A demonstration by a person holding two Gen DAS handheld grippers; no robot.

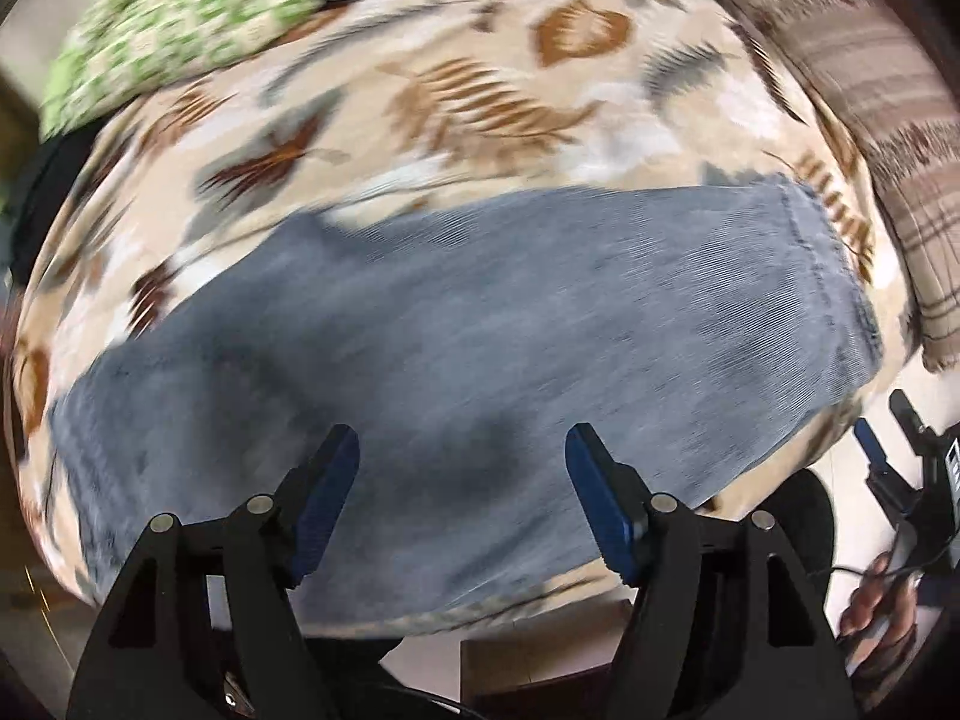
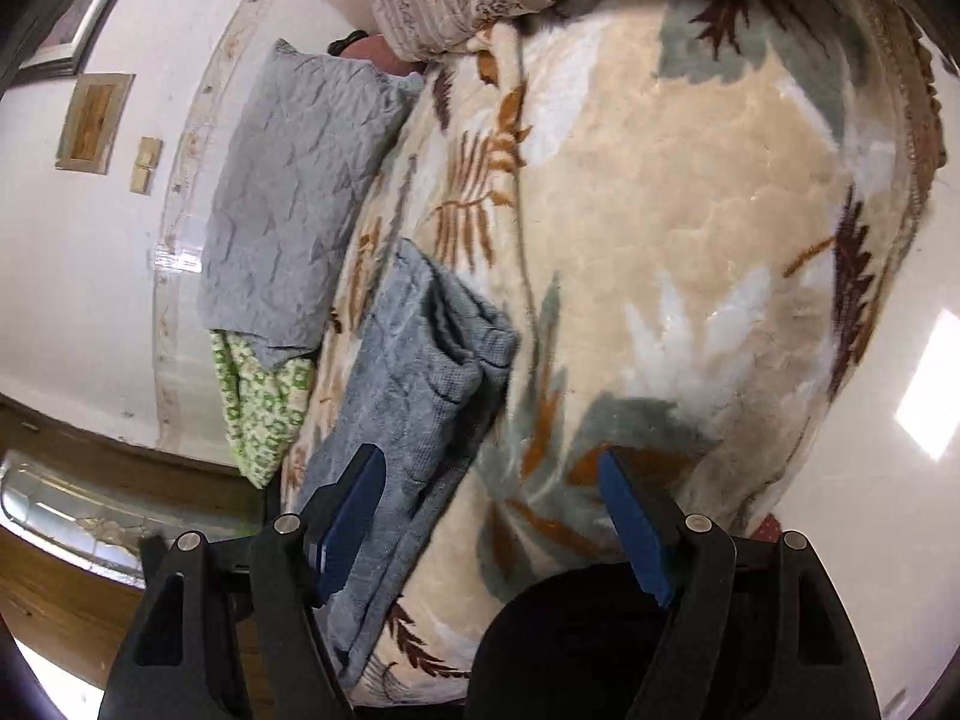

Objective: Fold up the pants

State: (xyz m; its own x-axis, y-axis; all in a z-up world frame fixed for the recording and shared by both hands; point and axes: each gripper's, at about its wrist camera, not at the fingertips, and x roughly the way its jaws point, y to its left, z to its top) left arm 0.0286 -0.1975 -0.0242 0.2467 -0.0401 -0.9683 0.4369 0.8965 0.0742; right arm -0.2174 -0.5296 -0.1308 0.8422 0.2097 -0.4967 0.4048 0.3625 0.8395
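The left gripper [image 1: 462, 492] hangs above the pants [image 1: 420, 372], its two blue-padded fingers spread wide with nothing between them, pointing across the cloth toward the far side of the bed. The right gripper [image 2: 489, 516] is likewise spread and empty; its left finger [image 2: 354, 516] sits over the near end of the pants [image 2: 408, 420] while the other finger is over the bare blanket [image 2: 690, 240]. In the left wrist view the right gripper [image 1: 900, 450] also shows at the right edge, off the bed's corner, with the person's hand [image 1: 876, 606] gripping its handle. The pants lie flat on the blanket [image 1: 480, 96] near the bed's front edge, a long blue-grey band of ribbed knit cloth; the end seen in the right wrist view is doubled over with a stitched band and a soft open fold. The blanket is plush and cream, printed with brown, rust and grey leaves. Beyond the pants, against the white wall, lie a wrinkled grey pillow [image 2: 288, 198] and a green-and-white patterned pillow [image 2: 264, 402] partly tucked under it. A striped brown-and-beige quilt [image 1: 888, 120] is bunched along the bed's right side. The left wrist view is blurred, so fine detail of the cloth there is unclear.
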